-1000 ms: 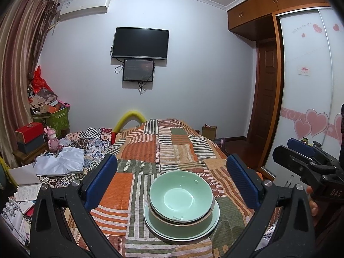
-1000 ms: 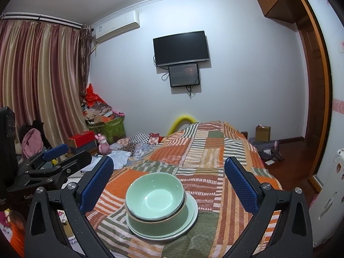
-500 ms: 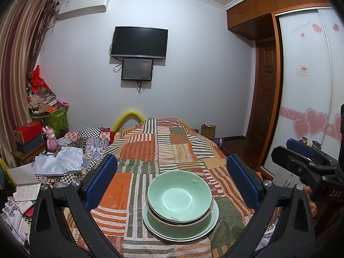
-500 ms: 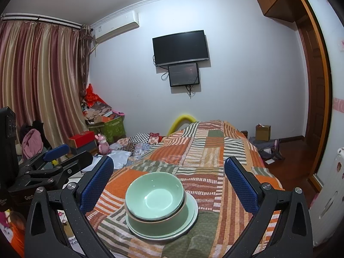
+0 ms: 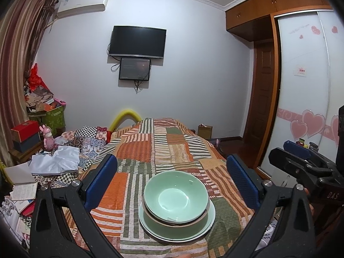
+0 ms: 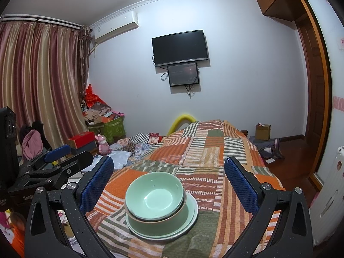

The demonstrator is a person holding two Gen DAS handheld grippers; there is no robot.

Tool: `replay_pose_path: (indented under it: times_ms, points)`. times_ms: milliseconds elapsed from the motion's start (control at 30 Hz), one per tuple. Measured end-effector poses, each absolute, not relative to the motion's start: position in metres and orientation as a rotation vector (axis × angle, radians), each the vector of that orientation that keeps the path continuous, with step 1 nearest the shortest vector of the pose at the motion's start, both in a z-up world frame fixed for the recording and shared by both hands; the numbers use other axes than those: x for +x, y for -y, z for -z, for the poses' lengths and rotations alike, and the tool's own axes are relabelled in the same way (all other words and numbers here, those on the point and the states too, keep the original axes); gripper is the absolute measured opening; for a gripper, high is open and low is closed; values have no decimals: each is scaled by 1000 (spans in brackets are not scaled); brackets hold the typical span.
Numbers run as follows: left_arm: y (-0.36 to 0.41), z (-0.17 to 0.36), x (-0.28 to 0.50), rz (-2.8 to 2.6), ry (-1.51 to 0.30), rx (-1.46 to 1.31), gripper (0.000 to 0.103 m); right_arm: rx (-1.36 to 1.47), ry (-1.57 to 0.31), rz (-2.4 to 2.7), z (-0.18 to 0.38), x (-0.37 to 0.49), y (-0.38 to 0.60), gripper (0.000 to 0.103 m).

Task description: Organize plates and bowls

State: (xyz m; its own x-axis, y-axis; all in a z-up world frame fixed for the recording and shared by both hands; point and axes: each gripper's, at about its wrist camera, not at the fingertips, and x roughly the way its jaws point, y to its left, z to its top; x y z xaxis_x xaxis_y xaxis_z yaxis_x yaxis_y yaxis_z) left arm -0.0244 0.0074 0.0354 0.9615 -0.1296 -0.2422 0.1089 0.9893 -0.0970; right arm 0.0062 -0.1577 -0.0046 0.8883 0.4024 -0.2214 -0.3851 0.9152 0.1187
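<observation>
Almost nothing has moved since a second ago: both views show the same framing, with only a slight drift of the stack toward lower centre in the left wrist view; the left gripper (image 5: 172, 182) and right gripper (image 6: 168, 180) hang with jaws spread wide and holding nothing, as before; the stack sits low and centre in both frames on the striped quilt (image 5: 154, 150), a top bowl (image 5: 176, 196) nested in a lower bowl (image 5: 172, 225) on a plate (image 5: 211, 214); all look like glazed celadon ceramic, so probably stiff, fairly heavy, slick and breakable, and the soft bedding beneath likely gives an unsteady base; the top bowl's rim, pinched between the blue pads (image 5: 101, 180), seems the best hold; the plate's thin edge lies close to the cloth and looks harder to get under.
</observation>
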Motion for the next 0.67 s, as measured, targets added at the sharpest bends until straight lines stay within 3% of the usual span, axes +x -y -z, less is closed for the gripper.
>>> replay_pose_path:
  times_ms: [667]
  points:
    - [-13,-31,-16,124,-277,-95,103,70,-260,-411,5,12,157,103]
